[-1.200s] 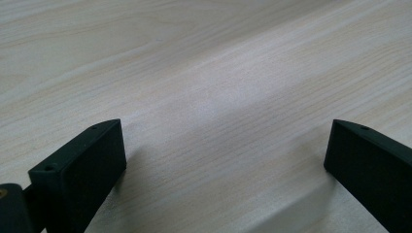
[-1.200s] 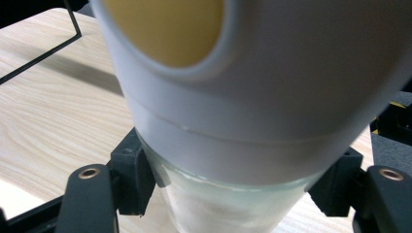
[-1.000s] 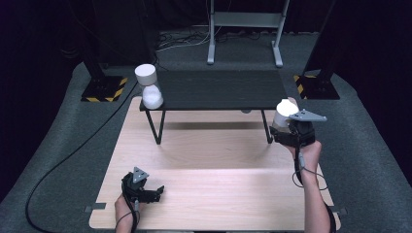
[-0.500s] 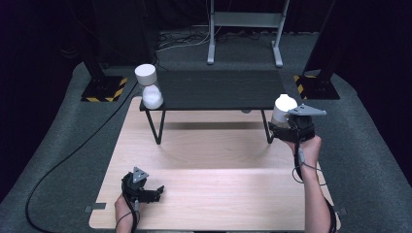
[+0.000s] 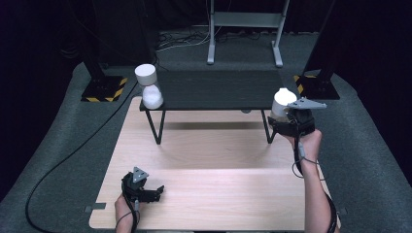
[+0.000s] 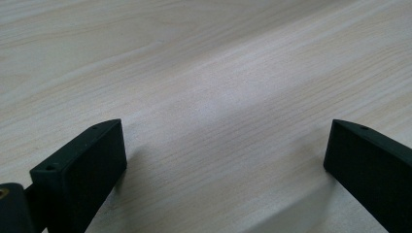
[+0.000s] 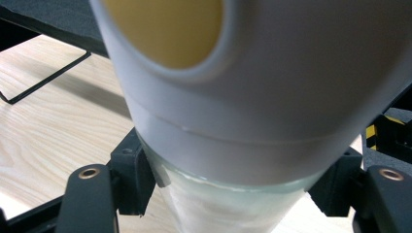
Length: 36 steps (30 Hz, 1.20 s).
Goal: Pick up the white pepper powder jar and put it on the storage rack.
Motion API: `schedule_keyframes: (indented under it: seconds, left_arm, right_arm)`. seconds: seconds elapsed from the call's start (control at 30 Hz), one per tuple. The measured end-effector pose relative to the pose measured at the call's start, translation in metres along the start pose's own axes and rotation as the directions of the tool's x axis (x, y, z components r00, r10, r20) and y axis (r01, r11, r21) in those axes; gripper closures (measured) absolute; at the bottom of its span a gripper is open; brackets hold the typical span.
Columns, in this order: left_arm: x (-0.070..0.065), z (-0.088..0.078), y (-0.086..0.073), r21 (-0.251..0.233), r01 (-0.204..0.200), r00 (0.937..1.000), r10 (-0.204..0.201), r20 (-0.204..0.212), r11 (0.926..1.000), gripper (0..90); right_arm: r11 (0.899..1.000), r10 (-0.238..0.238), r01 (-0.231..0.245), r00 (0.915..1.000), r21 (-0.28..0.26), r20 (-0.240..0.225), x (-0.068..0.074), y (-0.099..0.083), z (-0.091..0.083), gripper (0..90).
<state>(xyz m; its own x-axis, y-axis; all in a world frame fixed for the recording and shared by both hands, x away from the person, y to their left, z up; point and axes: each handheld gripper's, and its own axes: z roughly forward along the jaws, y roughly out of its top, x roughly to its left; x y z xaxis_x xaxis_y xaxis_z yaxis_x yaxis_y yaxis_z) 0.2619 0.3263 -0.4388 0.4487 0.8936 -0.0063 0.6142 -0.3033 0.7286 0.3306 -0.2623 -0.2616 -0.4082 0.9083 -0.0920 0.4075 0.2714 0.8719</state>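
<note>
We hold a white hourglass-shaped timer (image 5: 281, 103) in the right gripper (image 5: 284, 119), jaws clamped on its clear waist just under the white end cap, as the right gripper view shows (image 7: 252, 97). It hangs at the right end of the low black shelf (image 5: 218, 90), level with the shelf top and just off its right front corner. We judge the step in hand to be the carry to the shelf, with placement not yet done. A second timer (image 5: 148, 87) of the same kind stands upright at the shelf's left front corner.

The next move calls for bringing the held timer over the shelf top, setting it upright on its end cap, and only then releasing.

The left gripper (image 5: 145, 191) rests near the front left of the wooden table (image 5: 218, 194), jaws wide and empty.

The table is pale wood grain. Around it lie grey carpet, dark drapes, stand bases with hazard stripes (image 5: 104, 90) and a floor cable (image 5: 63, 160).
</note>
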Motion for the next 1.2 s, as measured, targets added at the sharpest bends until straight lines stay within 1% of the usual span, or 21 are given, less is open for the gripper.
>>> schedule_keyframes:
  seconds: [0.7,0.8,0.9,0.97,1.2]
  left_arm:
    - [0.0,0.0,0.0,0.0,0.0,1.0,0.0,0.0,1.0,1.6]
    - [0.0,0.0,0.0,0.0,0.0,1.0,0.0,0.0,1.0,1.6]
    - [0.0,0.0,0.0,0.0,0.0,1.0,0.0,0.0,1.0,1.6]
    - [0.0,0.0,0.0,0.0,0.0,1.0,0.0,0.0,1.0,1.6]
    - [0.0,0.0,0.0,0.0,0.0,1.0,0.0,0.0,1.0,1.6]
  right_arm:
    - [0.999,-0.022,0.022,0.9996,-0.024,0.015,-0.002,0.02,-0.011,30.4]
    - [0.999,-0.02,0.02,0.9997,-0.03,0.016,-0.003,0.023,-0.012,30.4]
    - [0.999,-0.008,0.008,0.9999,-0.041,0.006,-0.006,0.024,-0.013,30.4]
    - [0.999,-0.011,0.011,0.9999,-0.039,0.013,-0.006,0.026,-0.012,30.4]
    - [0.999,-0.008,0.009,0.9998,-0.038,0.016,-0.008,0.034,-0.009,30.4]
